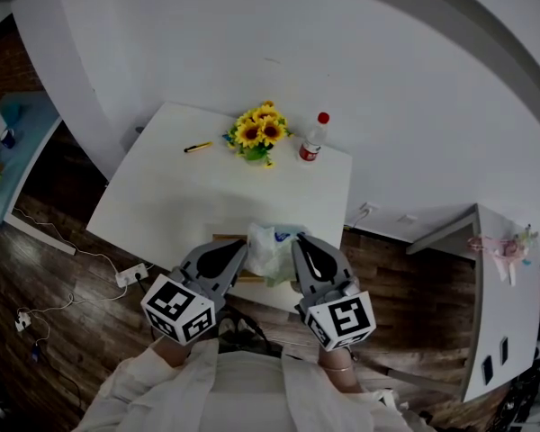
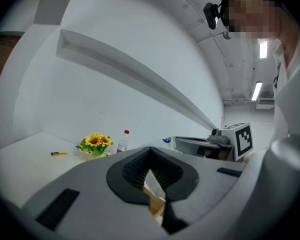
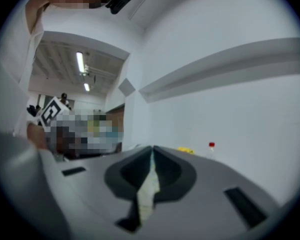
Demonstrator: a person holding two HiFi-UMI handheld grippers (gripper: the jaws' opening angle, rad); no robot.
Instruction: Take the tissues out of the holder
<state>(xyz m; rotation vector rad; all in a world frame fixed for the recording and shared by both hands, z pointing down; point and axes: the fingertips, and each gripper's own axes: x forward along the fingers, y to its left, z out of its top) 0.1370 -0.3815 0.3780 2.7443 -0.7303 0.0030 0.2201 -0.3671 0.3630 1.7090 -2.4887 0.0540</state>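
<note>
- Where the right gripper's jaws close, they pinch a pale fold of the tissues.
- The left gripper has its jaws drawn together, perhaps nipping the wooden holder.
- Both work at the table's near edge.
- Beyond stand sunflowers and a bottle.

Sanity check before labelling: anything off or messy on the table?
Nothing spilled or broken. Only oddity: the tissues bulge crumpled out of the wooden holder at the table's near edge, pinched between the left gripper and right gripper. The bottle and sunflowers stand upright.
</note>
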